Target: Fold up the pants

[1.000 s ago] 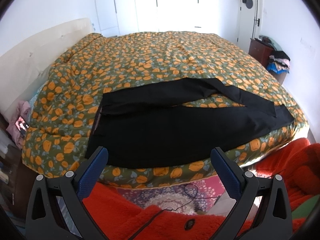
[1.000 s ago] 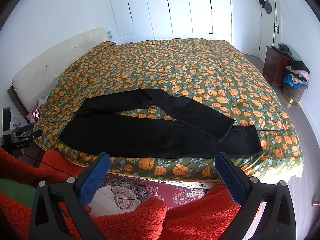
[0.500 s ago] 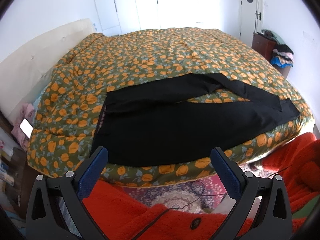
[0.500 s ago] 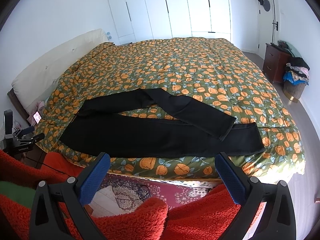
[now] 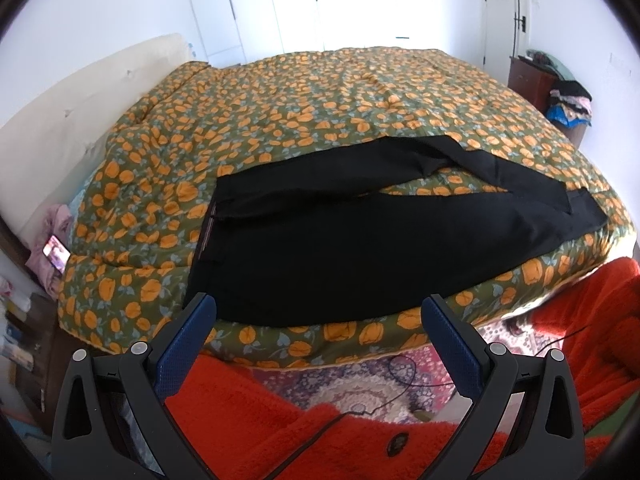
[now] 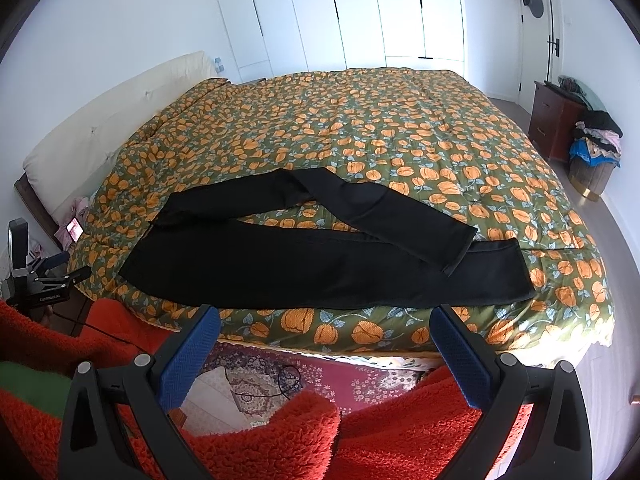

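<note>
Black pants (image 5: 360,248) (image 6: 320,264) lie flat along the near edge of a bed, waistband at the left, cuffs at the right. The far leg bends and crosses over the near leg close to the cuffs. My left gripper (image 5: 318,316) hangs open in front of the bed edge, nearer the waistband end, holding nothing. Over toward the cuff end my right gripper (image 6: 325,328) is also open and empty, short of the mattress edge. In the right wrist view the left gripper (image 6: 44,280) shows at the far left.
The bed carries a green quilt with orange flowers (image 6: 360,128). A cream headboard (image 6: 112,120) is at the left. A patterned rug (image 6: 304,376) with a black cable lies below. The person's red fleece sleeves (image 5: 248,416) fill the foreground. A dresser and clothes pile (image 6: 592,136) stand at right.
Both grippers have edged closer to the bed and slightly higher; the pants appear larger and lower in each view. The pants themselves have not moved.
</note>
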Demonstrator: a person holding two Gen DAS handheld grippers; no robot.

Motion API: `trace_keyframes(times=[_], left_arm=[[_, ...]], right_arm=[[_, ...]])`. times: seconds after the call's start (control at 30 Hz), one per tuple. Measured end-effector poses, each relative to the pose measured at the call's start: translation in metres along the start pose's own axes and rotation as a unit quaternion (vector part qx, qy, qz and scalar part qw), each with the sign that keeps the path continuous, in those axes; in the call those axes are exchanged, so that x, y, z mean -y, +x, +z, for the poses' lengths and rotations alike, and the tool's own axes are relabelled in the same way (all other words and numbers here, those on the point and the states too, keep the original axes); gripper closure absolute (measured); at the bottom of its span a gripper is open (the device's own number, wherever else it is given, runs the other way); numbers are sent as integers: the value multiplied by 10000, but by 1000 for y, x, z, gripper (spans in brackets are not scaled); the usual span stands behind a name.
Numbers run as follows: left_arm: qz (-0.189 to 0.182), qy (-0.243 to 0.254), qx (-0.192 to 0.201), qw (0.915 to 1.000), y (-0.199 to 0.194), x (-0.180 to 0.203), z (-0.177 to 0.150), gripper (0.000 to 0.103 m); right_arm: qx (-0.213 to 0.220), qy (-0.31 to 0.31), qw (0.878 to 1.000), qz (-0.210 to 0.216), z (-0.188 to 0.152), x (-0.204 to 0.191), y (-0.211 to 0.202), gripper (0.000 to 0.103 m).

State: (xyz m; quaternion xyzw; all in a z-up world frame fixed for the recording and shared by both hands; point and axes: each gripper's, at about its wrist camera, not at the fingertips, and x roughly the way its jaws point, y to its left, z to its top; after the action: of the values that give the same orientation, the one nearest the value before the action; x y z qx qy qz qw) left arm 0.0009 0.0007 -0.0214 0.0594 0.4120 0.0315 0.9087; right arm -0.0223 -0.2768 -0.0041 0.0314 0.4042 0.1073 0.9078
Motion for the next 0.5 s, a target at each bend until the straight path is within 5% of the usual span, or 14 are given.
trace_keyframes(times=[0.5], left_arm=[[-2,-1,-6,10000,1,0,-1,1]], right_arm=[[-3,-13,10000,9,0,-2,1,0]])
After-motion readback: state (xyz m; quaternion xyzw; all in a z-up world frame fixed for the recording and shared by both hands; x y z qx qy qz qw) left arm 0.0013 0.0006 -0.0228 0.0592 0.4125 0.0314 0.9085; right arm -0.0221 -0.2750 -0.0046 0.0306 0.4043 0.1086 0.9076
